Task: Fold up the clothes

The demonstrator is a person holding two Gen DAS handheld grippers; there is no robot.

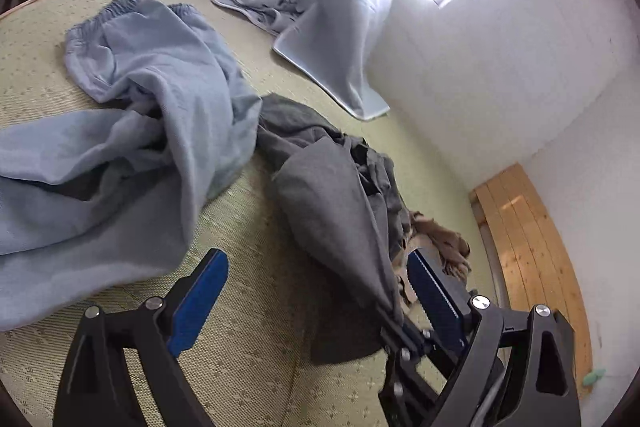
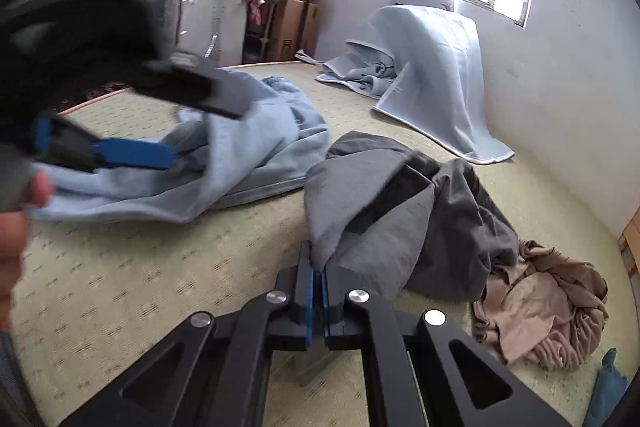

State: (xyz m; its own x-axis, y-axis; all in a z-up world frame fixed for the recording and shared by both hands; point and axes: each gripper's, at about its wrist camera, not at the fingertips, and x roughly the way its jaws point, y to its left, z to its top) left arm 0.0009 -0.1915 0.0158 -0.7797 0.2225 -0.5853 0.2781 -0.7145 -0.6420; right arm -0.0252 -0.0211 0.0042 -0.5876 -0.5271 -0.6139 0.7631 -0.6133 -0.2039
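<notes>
A dark grey garment (image 2: 400, 203) lies crumpled on the woven mat, with one corner lifted. My right gripper (image 2: 318, 269) is shut on that corner. The left wrist view shows the grey garment (image 1: 332, 195) hanging as a taut fold from the right gripper (image 1: 394, 327), between my left gripper's spread blue pads (image 1: 200, 299). My left gripper (image 1: 316, 291) is open and grips nothing. In the right wrist view the left gripper (image 2: 204, 135) is blurred at the upper left, over a light blue garment (image 2: 248, 155). That light blue garment (image 1: 140, 87) lies rumpled to the left.
A tan garment (image 2: 540, 307) is bunched to the right of the grey one. A pale blue blanket (image 2: 432, 75) drapes over something by the window wall. Wooden boards (image 1: 532, 247) edge the mat (image 2: 120, 287) on the right. Boxes and a rack stand beyond its far edge.
</notes>
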